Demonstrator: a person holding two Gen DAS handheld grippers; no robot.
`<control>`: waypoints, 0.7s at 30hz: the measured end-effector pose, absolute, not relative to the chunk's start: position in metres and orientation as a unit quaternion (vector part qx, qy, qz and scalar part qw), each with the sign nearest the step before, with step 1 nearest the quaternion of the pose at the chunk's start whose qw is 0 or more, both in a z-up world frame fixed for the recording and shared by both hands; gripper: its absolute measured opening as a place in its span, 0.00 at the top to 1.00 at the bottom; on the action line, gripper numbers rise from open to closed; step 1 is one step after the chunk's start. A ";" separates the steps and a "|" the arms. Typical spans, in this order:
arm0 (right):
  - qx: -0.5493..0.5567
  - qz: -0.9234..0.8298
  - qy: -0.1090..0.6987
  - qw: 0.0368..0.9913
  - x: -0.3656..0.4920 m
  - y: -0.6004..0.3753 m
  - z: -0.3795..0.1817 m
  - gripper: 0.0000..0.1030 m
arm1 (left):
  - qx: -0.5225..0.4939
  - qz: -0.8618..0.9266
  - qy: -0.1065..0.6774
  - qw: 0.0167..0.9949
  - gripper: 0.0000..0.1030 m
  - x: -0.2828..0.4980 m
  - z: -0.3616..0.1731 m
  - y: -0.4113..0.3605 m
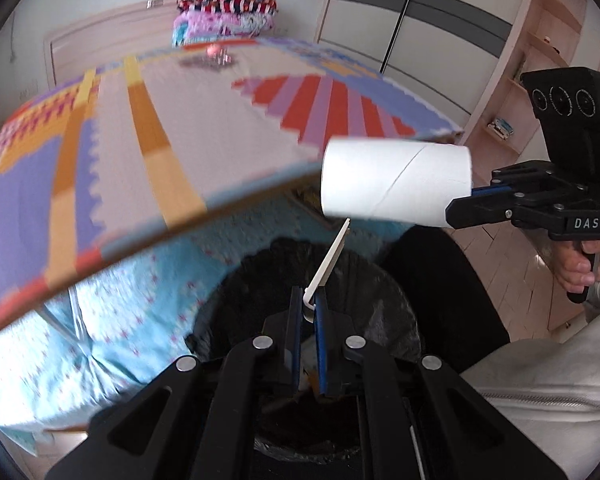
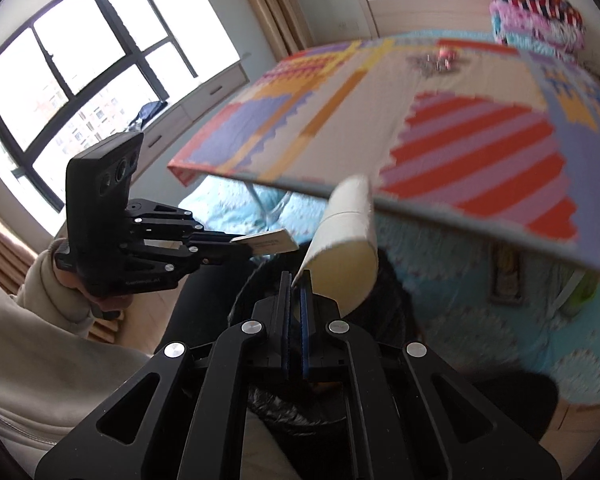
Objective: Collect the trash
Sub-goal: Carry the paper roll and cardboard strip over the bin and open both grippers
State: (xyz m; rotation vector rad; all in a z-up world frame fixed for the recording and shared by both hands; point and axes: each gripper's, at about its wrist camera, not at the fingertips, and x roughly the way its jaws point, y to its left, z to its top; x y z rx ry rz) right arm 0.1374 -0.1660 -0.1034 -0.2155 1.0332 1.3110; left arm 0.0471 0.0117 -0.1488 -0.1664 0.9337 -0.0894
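Observation:
My left gripper (image 1: 308, 300) is shut on the lower end of a thin flat white card (image 1: 332, 256), which sticks up and to the right. It hangs over a bin lined with a black bag (image 1: 364, 280). To the right, my right gripper (image 1: 462, 200) is shut on the rim of a white cardboard tube (image 1: 396, 180), held level above the bin. In the right wrist view the right gripper (image 2: 298, 282) pinches the wall of the tube (image 2: 352, 216), and the left gripper (image 2: 236, 243) holds the card (image 2: 270, 244) above the bin bag (image 2: 256, 280).
A table with a colourful patterned cloth (image 1: 180, 132) juts over the bin, with a small pink object (image 1: 216, 52) at its far end. A blue quilt (image 1: 120, 320) lies under it. Folded blankets (image 1: 224, 16), a wardrobe (image 1: 400, 20) and a window (image 2: 80, 60) stand around.

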 end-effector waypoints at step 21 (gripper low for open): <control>-0.086 0.563 0.523 0.634 0.133 -0.168 -0.154 0.95 | -0.114 -0.026 0.520 0.846 0.94 0.045 -0.217 0.012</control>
